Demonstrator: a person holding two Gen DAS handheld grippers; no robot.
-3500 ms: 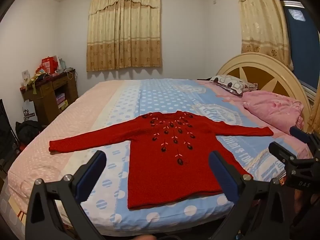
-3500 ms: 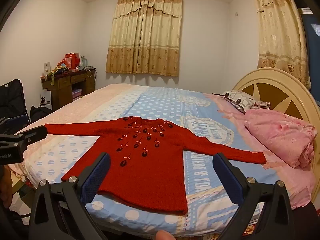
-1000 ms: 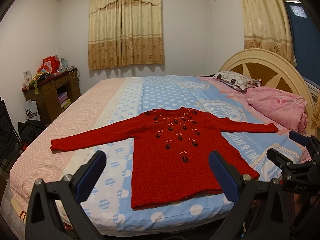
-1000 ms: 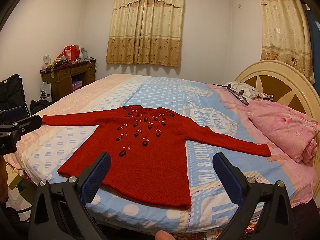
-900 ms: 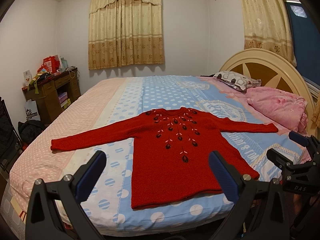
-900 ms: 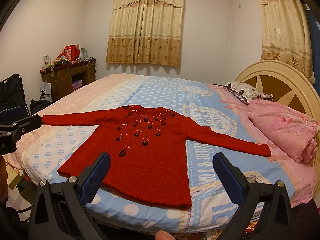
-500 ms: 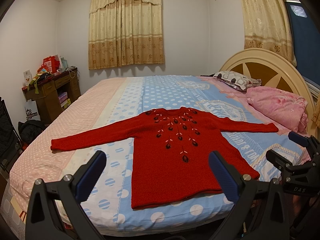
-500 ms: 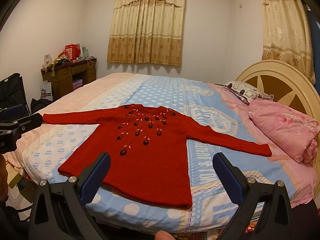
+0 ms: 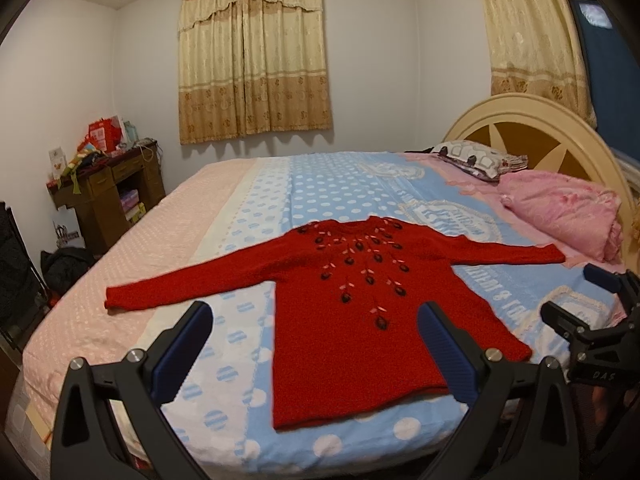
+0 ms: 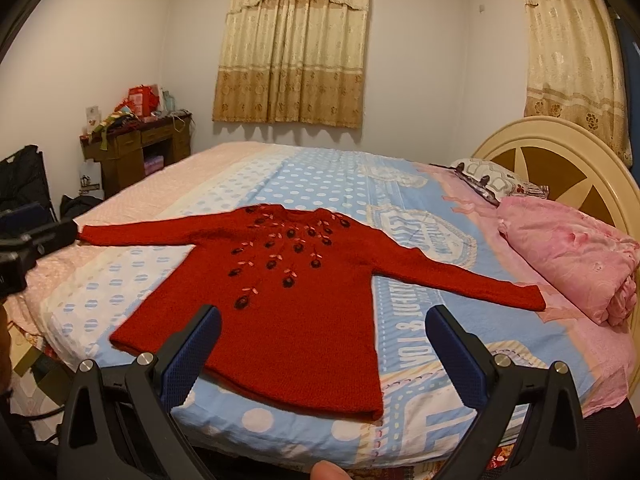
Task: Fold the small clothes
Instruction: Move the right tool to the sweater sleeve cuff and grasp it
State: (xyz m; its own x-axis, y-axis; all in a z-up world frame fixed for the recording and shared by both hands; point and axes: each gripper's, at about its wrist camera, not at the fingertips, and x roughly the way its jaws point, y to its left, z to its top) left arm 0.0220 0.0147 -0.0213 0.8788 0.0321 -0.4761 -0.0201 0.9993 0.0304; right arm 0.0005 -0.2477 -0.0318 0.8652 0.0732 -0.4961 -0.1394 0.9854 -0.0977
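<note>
Room: bedroom with white walls, gold curtains [image 9: 254, 56] at upper centre of both views and a wide bed [image 9: 328, 184] filling the middle.
Left gripper [image 9: 316, 344]: low in its own frame, blue-padded fingers [image 9: 182, 346] spread wide, grasping nothing, held off the near edge of the bed; in the right wrist view it shows only as a dark tip at the left edge [image 10: 36, 236].
Right gripper [image 10: 324, 344]: low in its own frame, fingers [image 10: 456, 350] likewise spread, nothing between them; in the left wrist view it sits at the lower right edge [image 9: 588, 320], beside the sweater's hem corner.
Red sweater [image 9: 360, 300]: lying flat and face up on the polka-dot sheet, centre of both frames, both sleeves stretched out sideways, dark flower embroidery fanning down from the neckline, hem towards the grippers, unfolded and untouched.
Pink quilt [image 9: 560, 212]: bundled at right of frame, past the sweater's right-hand sleeve cuff.
Patterned pillow [image 9: 476, 160]: behind the quilt, against the arched headboard [image 9: 532, 120].
Wooden desk [image 9: 108, 192]: left of frame by the wall, its top cluttered.
</note>
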